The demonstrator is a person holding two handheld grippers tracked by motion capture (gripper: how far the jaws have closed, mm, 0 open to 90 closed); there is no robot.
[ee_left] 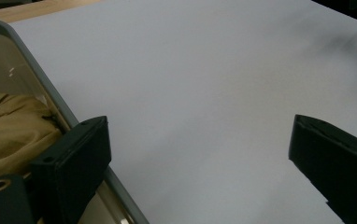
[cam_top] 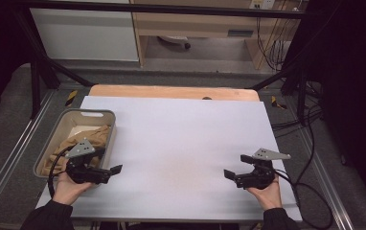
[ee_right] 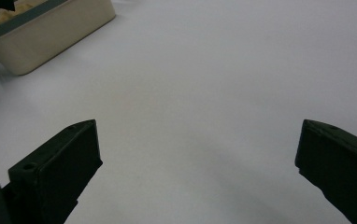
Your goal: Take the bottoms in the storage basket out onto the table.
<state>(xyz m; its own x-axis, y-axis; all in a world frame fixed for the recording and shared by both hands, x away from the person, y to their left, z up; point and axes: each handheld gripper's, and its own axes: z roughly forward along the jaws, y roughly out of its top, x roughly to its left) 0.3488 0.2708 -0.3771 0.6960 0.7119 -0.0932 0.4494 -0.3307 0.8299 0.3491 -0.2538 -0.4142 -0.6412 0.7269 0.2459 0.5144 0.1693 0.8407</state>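
Tan cloth in bin, beside wide-open empty left gripper, right gripper likewise

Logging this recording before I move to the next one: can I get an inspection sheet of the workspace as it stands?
Surface: white sheet over a wooden table, bare in the middle.
Job's things: tan cloth bunched inside a grey bin at the sheet's left edge.
Clutter: nothing seen.
Grippers: left hand-held gripper at the bin's near corner, jaws apart, empty; right hand-held gripper over the sheet's right side, jaws apart, empty.
Cables: one trails from each gripper; more black cables lie on the floor at right.
Surroundings: black frame bars, grey floor, wooden furniture behind.
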